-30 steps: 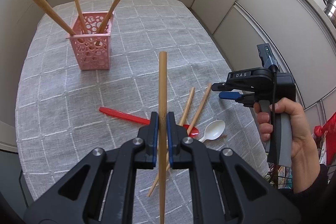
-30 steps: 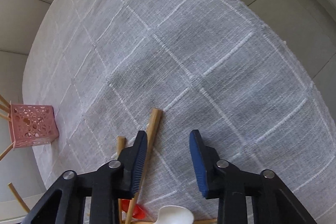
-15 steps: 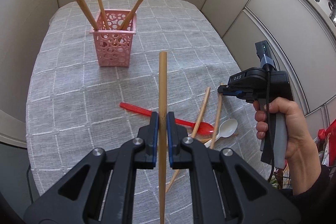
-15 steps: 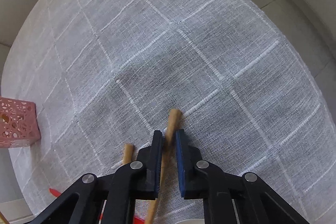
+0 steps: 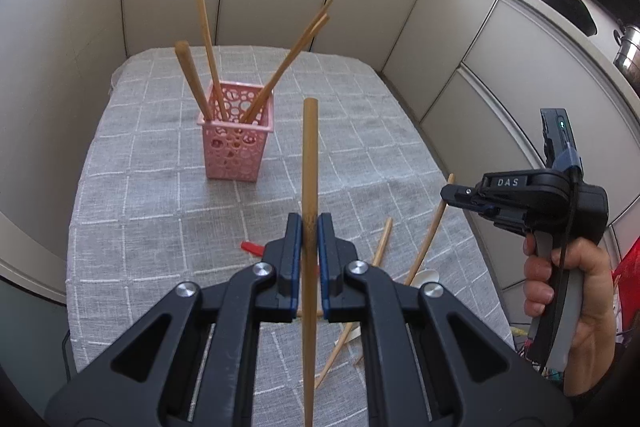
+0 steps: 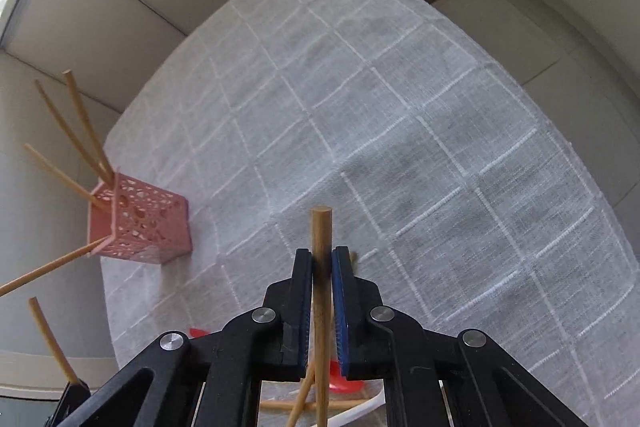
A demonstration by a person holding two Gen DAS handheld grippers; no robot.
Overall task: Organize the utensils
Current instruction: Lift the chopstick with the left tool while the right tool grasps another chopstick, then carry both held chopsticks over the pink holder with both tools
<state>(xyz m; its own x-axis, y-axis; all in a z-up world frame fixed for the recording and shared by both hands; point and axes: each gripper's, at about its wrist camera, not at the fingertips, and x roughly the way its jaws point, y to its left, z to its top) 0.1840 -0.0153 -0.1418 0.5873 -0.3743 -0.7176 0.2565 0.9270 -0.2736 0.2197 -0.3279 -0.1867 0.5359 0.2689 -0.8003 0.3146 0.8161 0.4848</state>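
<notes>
The only legible writing was "DAS", in pale letters on the black body of the right tongs (image 5: 446,193), which a hand (image 5: 568,291) held by a grey handle at the right of the left wrist view. A pink perforated basket (image 5: 236,147) stood upright on the far half of the table (image 5: 140,227), whose cover was a grey cloth with a white grid; four chopsticks (image 5: 192,83) leaned out of it — two to the left, two to the right. The left tongs (image 5: 309,231) were clenched on a chopstick (image 5: 310,155) that rose straight between their blue pads, its far end in line with the basket. The right tongs were clamped on a second chopstick (image 6: 321,231), lifted clear of the cloth. Near the table's front edge lay more chopsticks (image 5: 382,247), a red spoon (image 5: 252,247) and a white spoon (image 5: 426,277), crossed in a loose heap — mostly hidden behind the tongs.
</notes>
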